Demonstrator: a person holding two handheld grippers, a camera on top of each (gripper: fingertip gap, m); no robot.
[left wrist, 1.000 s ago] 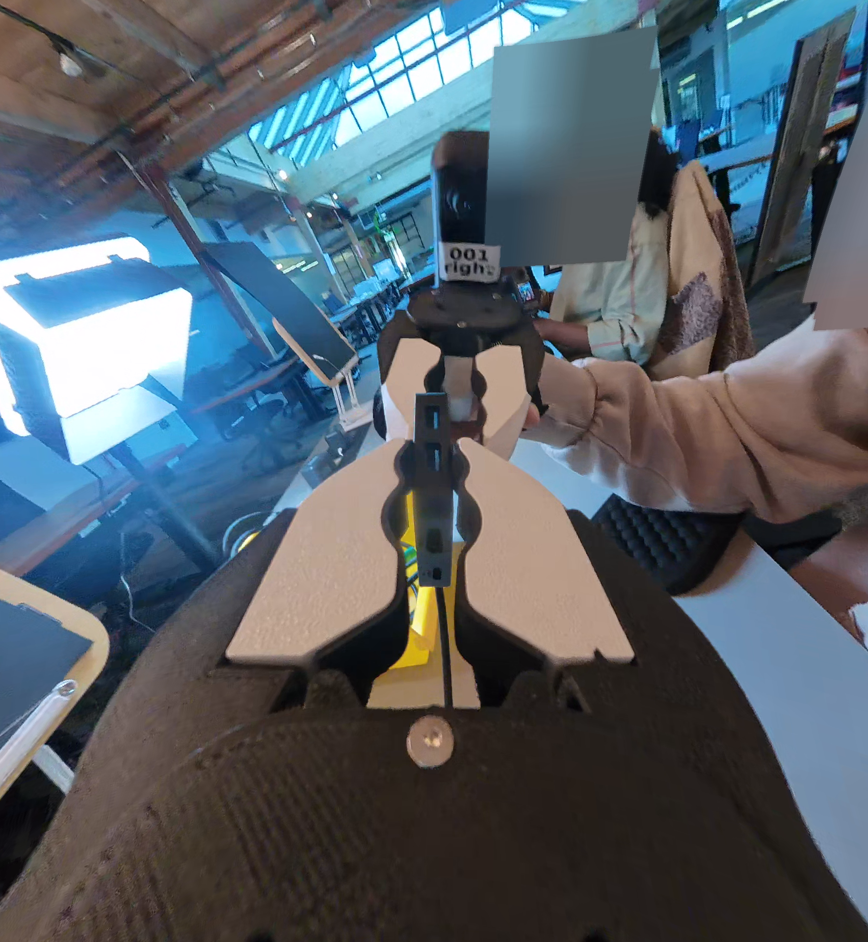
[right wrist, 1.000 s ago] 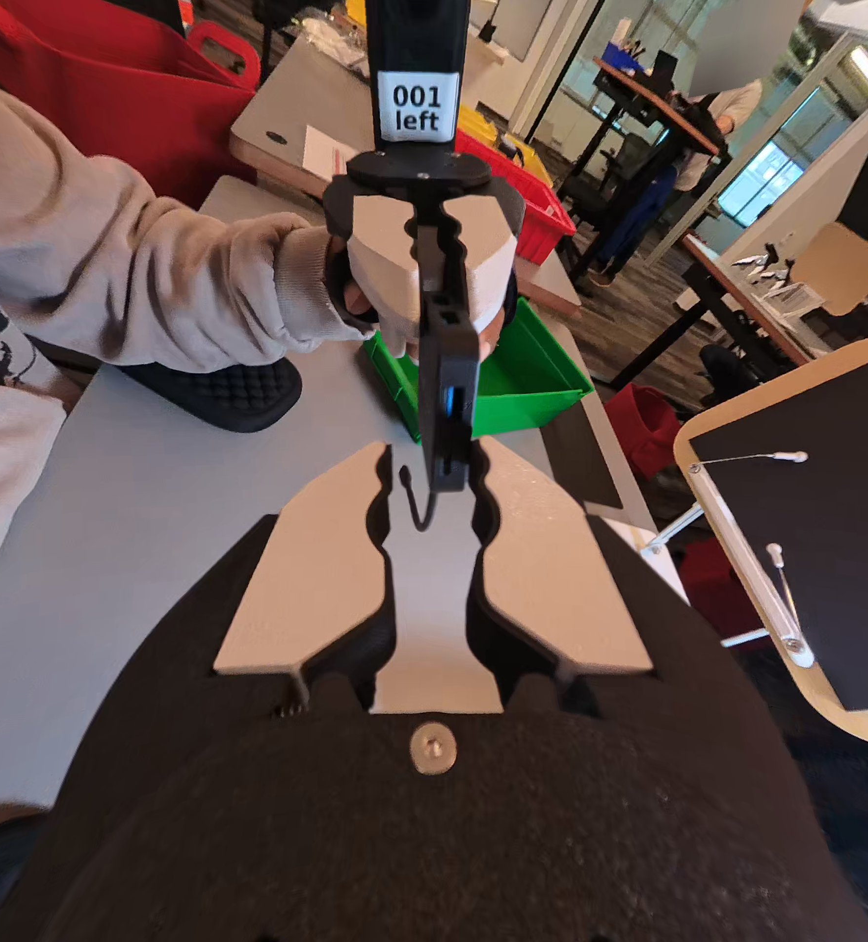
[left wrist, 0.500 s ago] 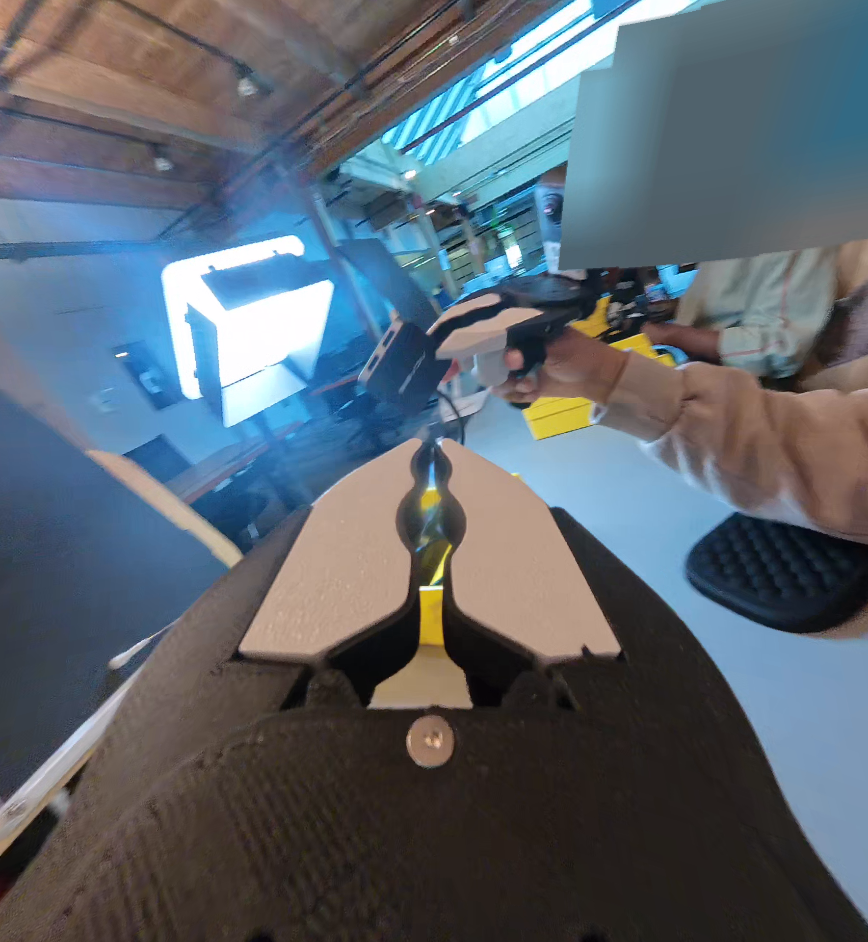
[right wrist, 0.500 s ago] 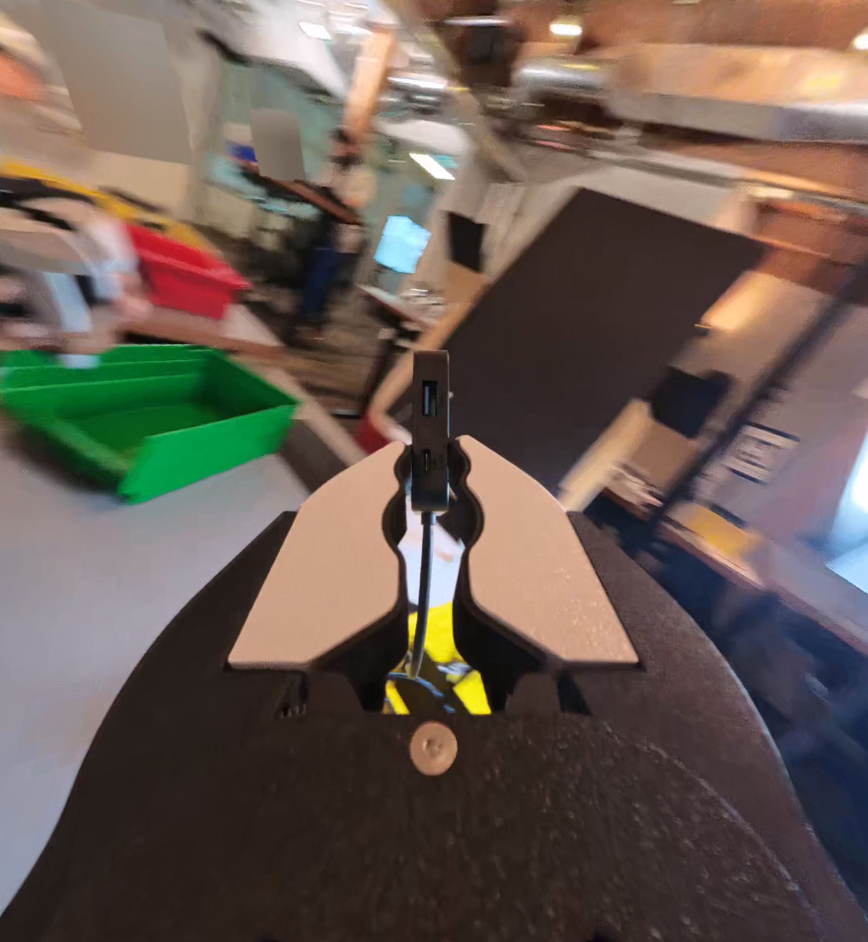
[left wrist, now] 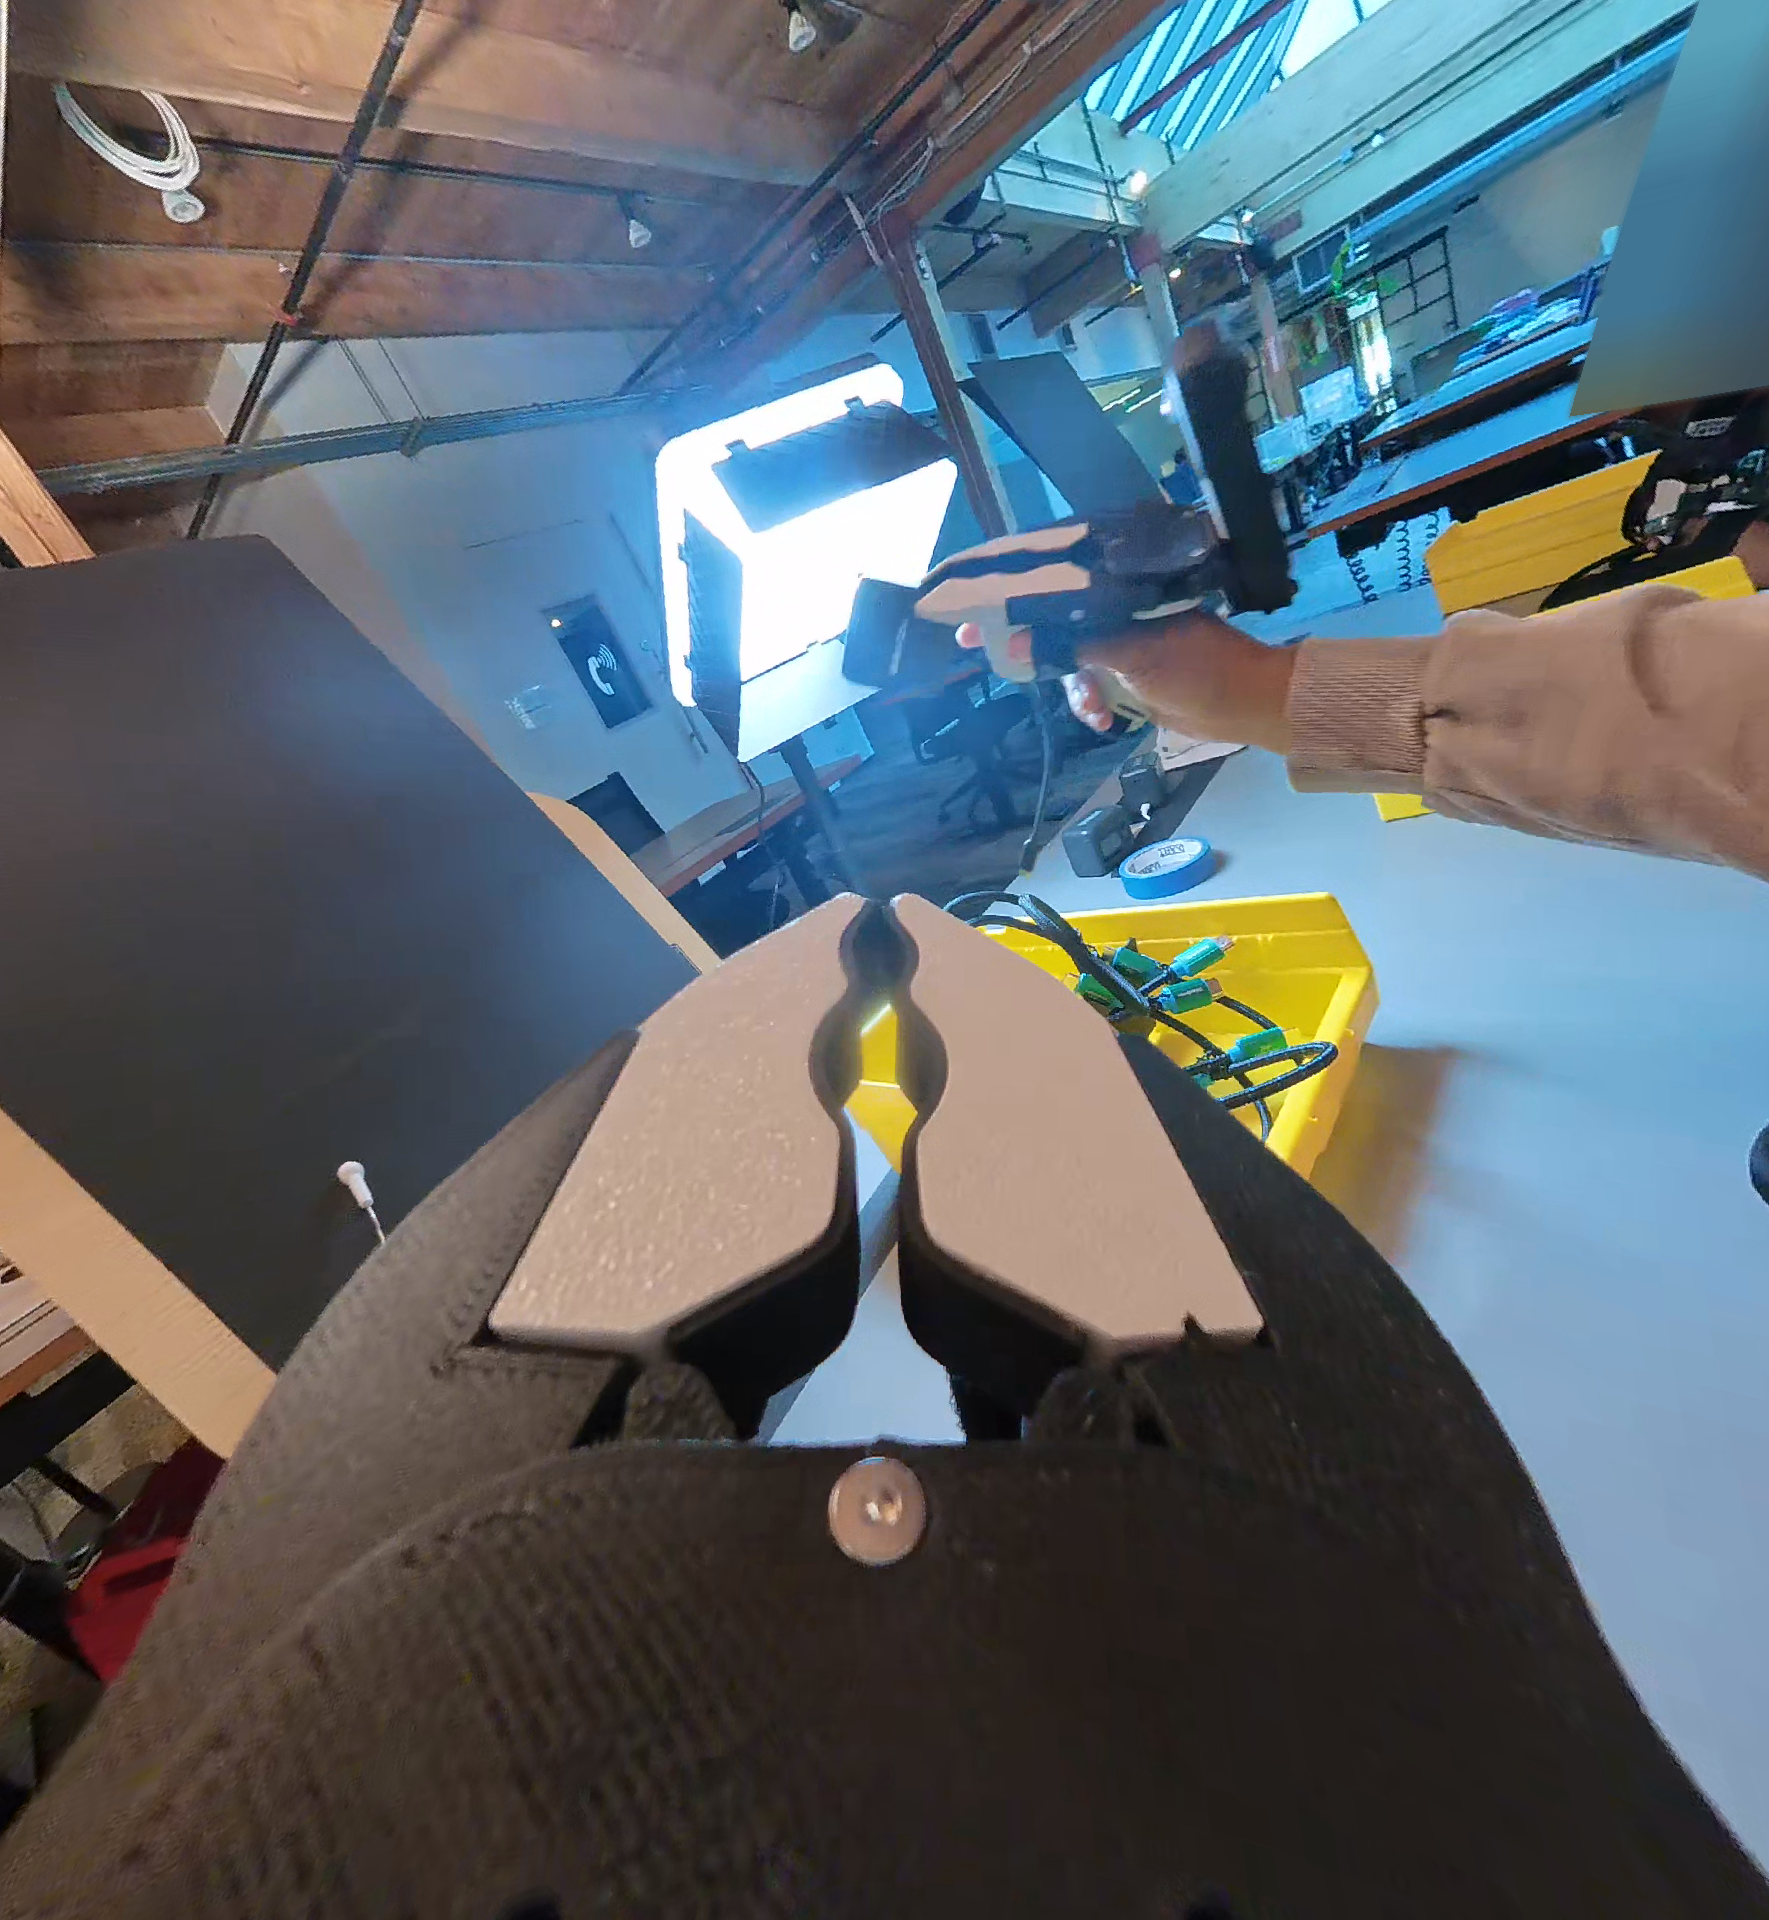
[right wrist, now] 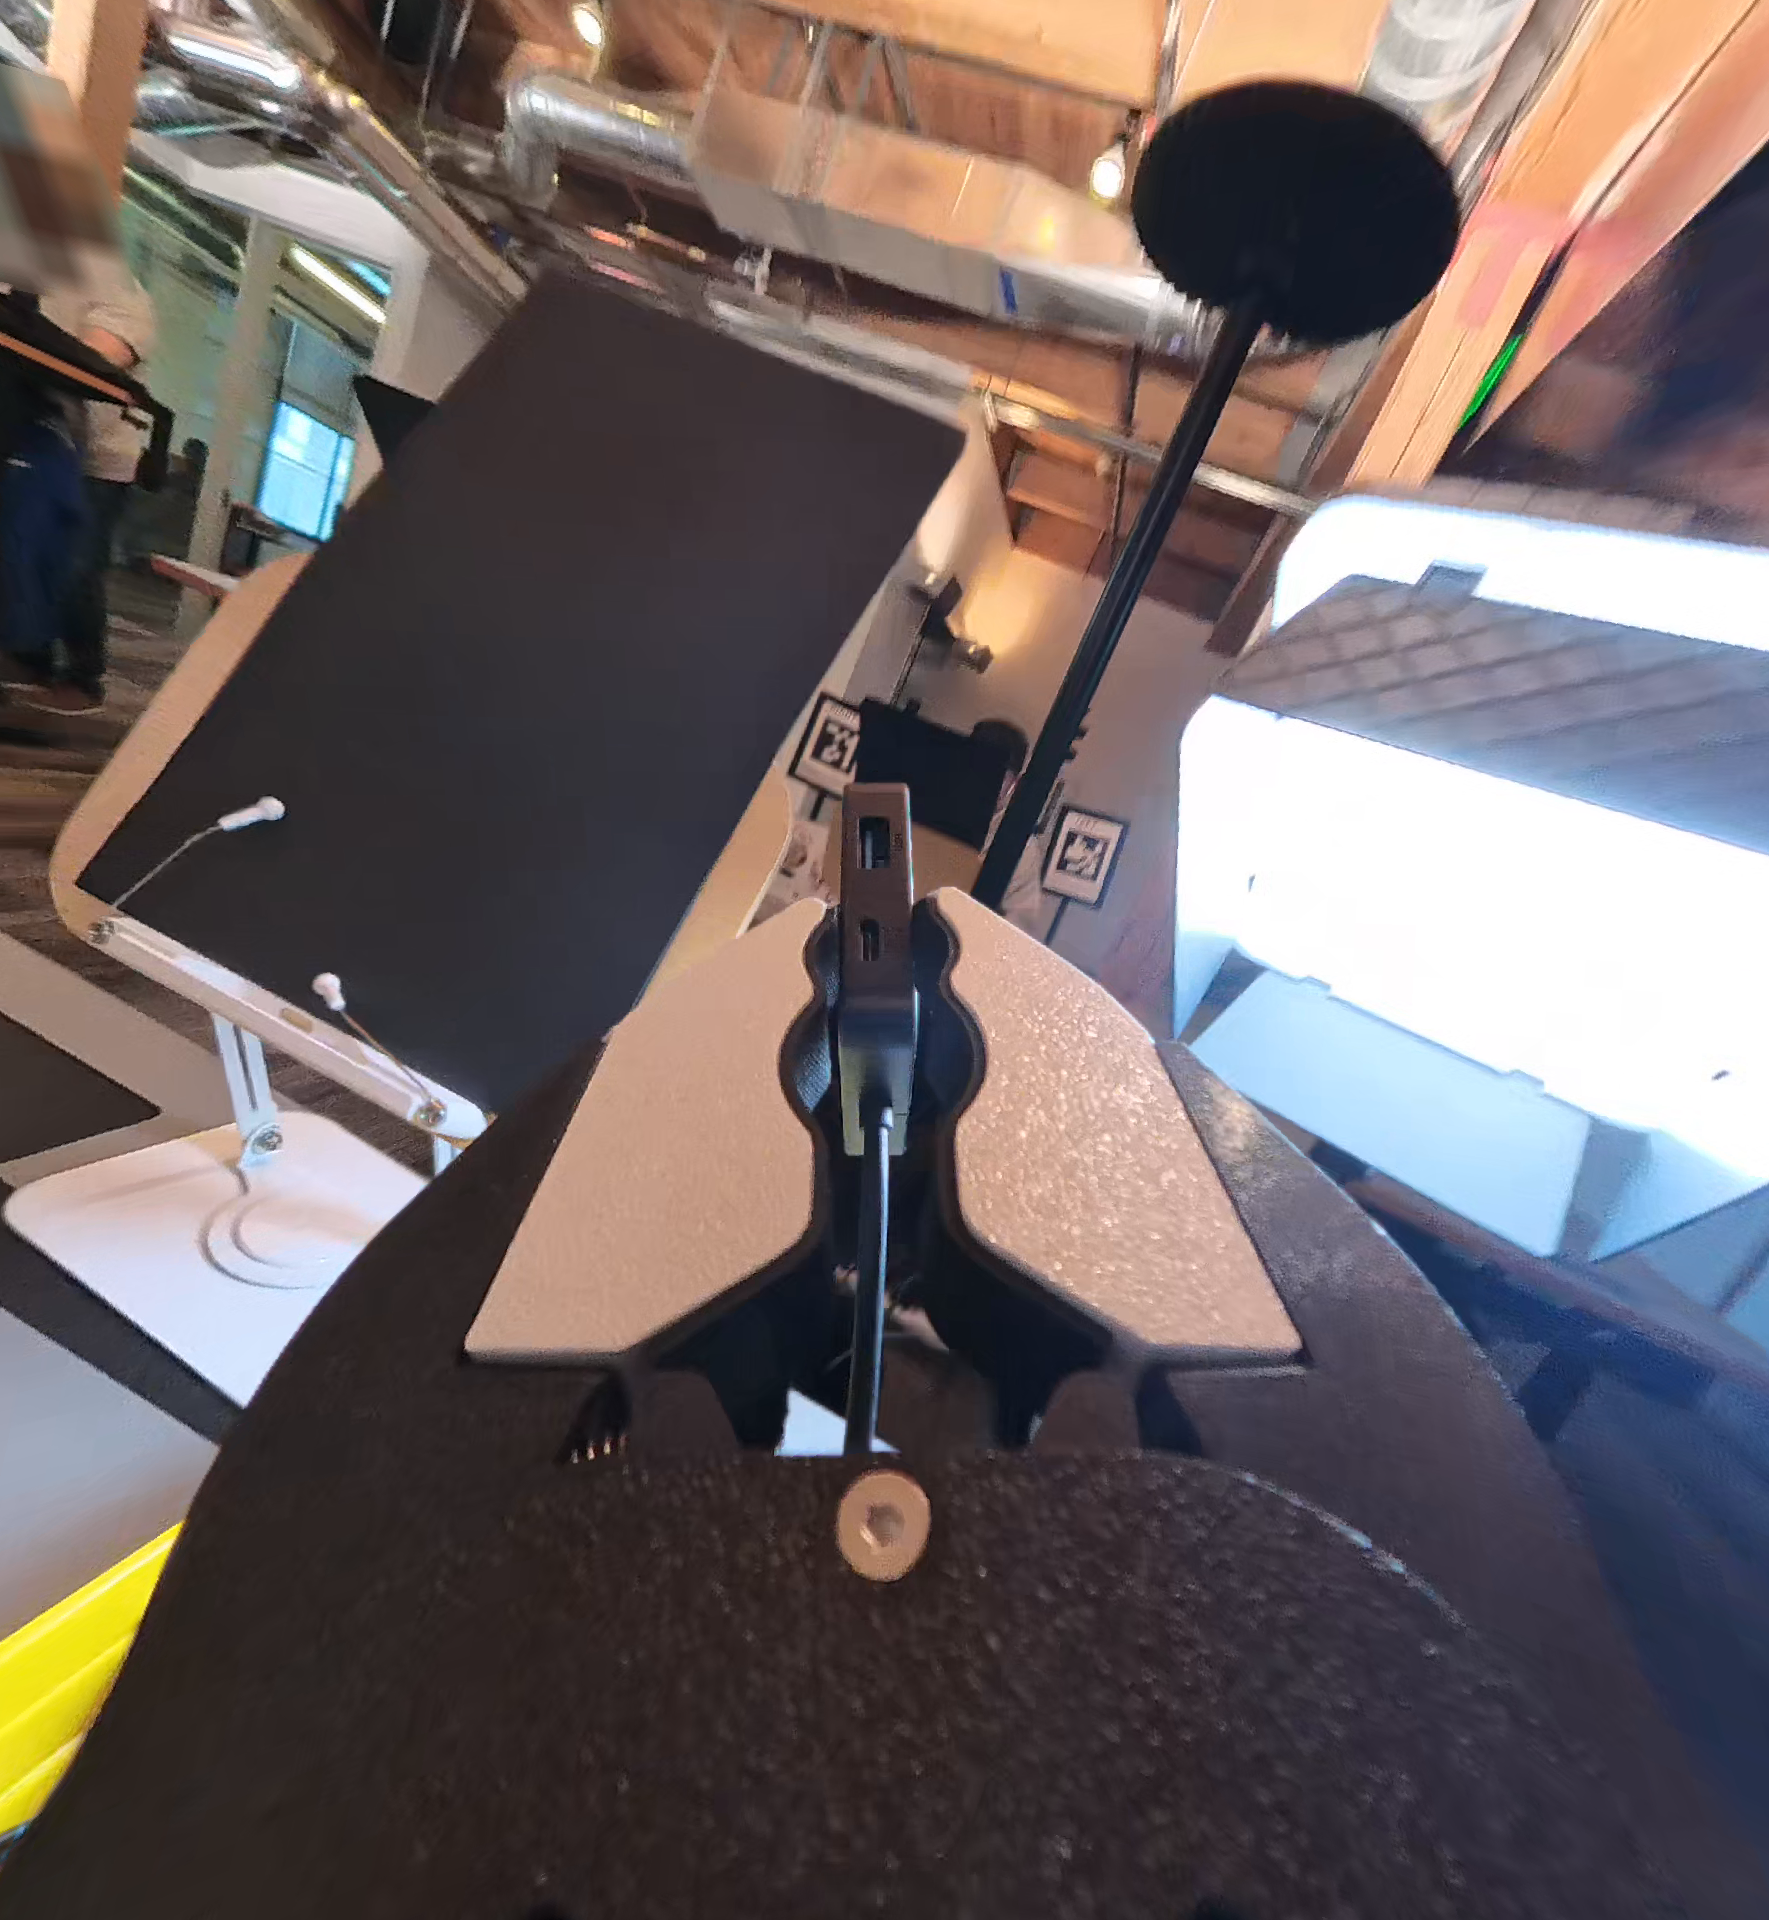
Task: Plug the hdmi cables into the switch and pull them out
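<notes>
Switch: a slim black box point(right wrist: 875, 935), clamped edge-on between the right tongs point(right wrist: 875, 914) and held up in the air, well above the desk point(left wrist: 1586, 1039); its own thin black lead point(right wrist: 872, 1299) hangs from its near end back toward the tongs' body.
Switch ports: two openings show on its narrow edge, both with nothing in them.
Right tongs, far view: in the left wrist view the same pair point(left wrist: 921, 613) grips the black box point(left wrist: 880, 644) up and beyond the yellow bin, a hand point(left wrist: 1171, 675) and beige sleeve behind it.
Left tongs: closed tip to tip point(left wrist: 875, 914) with nothing between them, poised just this side of the yellow bin.
Yellow bin: sits on the desk point(left wrist: 1327, 997), just past the left tongs' tips; it holds a tangle of black braided hdmi cables point(left wrist: 1202, 1029) with green-sleeved plugs, all lying loose inside.
Other containers: more yellow bins point(left wrist: 1586, 551) far beyond the near bin; their contents cannot be made out.
Beside the bin: a blue roll of tape point(left wrist: 1166, 862) on the desk just beyond it.
Progress: judging from the bare ports and the cables all in the bin, no plug is seated at this moment.
Left to do: fetch a cable from the bin, seat it in the switch, then draw it out.
</notes>
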